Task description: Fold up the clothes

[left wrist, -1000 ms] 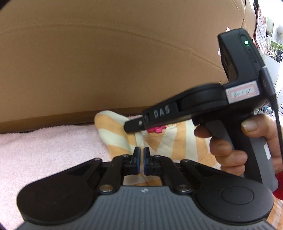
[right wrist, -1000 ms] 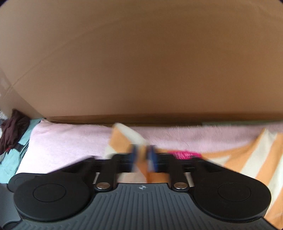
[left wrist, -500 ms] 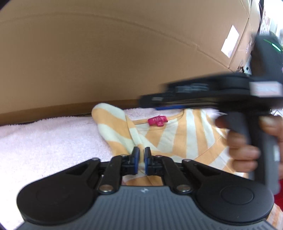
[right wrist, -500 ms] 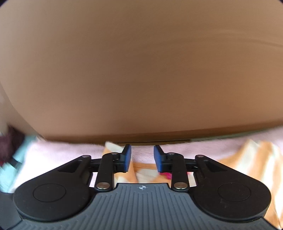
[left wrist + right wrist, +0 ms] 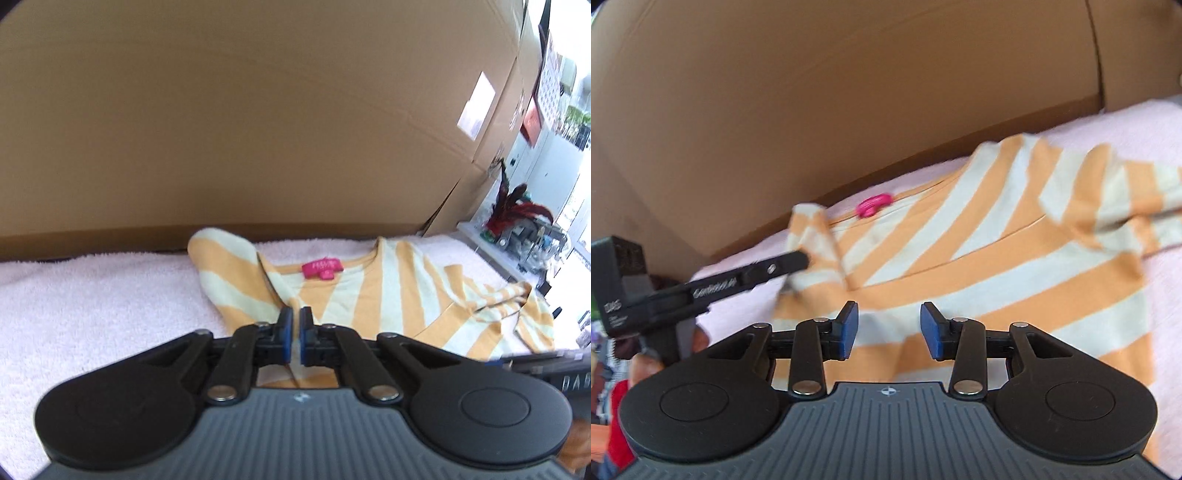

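Note:
An orange and cream striped shirt [image 5: 369, 295] lies on a pink towel [image 5: 92, 295], its pink neck label [image 5: 320, 269] facing up. The shirt's left sleeve is folded in over the body. My left gripper [image 5: 295, 325] is shut and pinches the cloth at the folded sleeve's edge. The right wrist view shows that left gripper [image 5: 803, 258] with its tip on the sleeve fold. My right gripper [image 5: 888, 328] hovers over the shirt [image 5: 997, 240] below the label [image 5: 873, 203]. Its jaws are opening and nothing is between the blue pads.
A tall cardboard box wall [image 5: 258, 129] runs along the towel's far edge. A shelf with clutter [image 5: 517, 229] stands at the right. A person's hand [image 5: 646, 365] holds the left gripper's handle, with dark clothes [image 5: 602, 332] behind it.
My right gripper swung out from in front of the left gripper toward the right and opened its jaws. The left gripper stayed shut in place on the sleeve fold.

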